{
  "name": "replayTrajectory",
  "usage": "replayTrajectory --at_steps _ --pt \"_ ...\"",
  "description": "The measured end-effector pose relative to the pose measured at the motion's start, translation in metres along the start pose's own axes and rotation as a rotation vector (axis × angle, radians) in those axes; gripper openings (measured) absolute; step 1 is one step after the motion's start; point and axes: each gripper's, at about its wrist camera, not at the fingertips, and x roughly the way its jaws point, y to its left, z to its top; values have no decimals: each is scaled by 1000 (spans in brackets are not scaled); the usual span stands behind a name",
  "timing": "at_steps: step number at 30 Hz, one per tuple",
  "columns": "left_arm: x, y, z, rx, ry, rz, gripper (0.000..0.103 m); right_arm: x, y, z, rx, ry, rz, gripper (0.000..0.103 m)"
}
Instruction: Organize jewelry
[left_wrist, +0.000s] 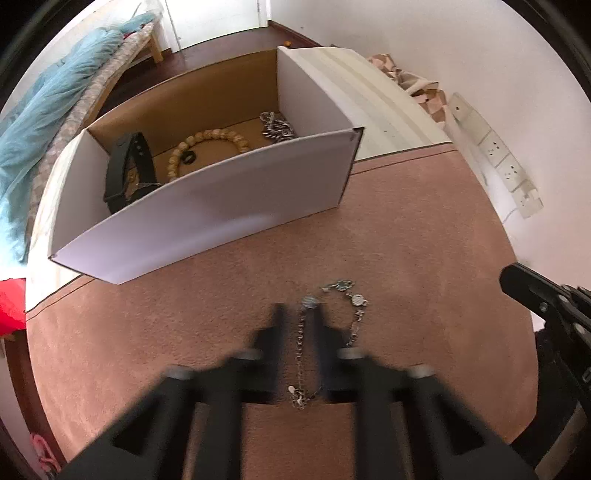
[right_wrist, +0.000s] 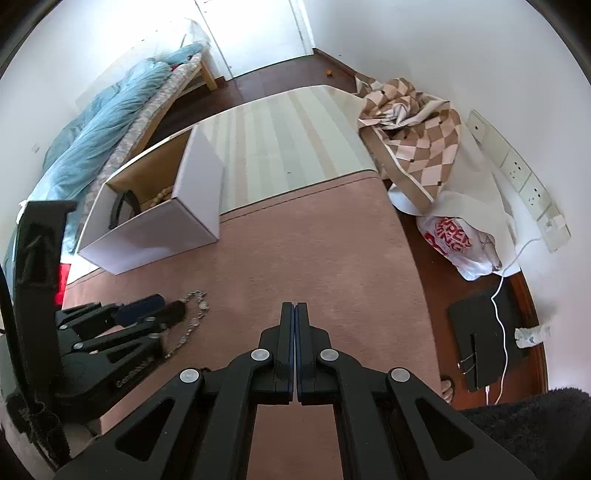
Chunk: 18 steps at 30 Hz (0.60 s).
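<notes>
While your left tongs (left_wrist: 299, 314) point steeply down at the pink mat (left_wrist: 406, 240) on the desk (left_wrist: 380, 107), their two blurred fingers stand apart, and the silver charm bracelet (left_wrist: 301, 343) lies on the mat between them. One strand runs straight up the gap, and the rest curls off past the right finger. The pads don't visibly press on it. Your right tongs (right_wrist: 295, 310) are closed flat together with nothing in them, and they sit over bare mat to the right of the left pair. Beyond the left tongs stands the white box (left_wrist: 207, 218), which holds a black strap (left_wrist: 125, 170), a beaded bracelet (left_wrist: 207, 138) and a chunky silver chain (left_wrist: 275, 127).
</notes>
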Motion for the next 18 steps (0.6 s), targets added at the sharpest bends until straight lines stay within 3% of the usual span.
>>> replayTrajectory --at_steps 2,6,13,18 --pt "-1 10 -1 -39 1 -41 0 1 0 0 4 3 3 0" --pt "-18 34 -8 -101 -35 -50 0 -2 6 -1 -6 6 29 0" --pt "-52 77 -33 -183 -65 -31 0 12 31 -8 -73 81 138 0" --pt "-62 91 -51 -237 -44 32 5 20 67 -27 -218 104 128 1"
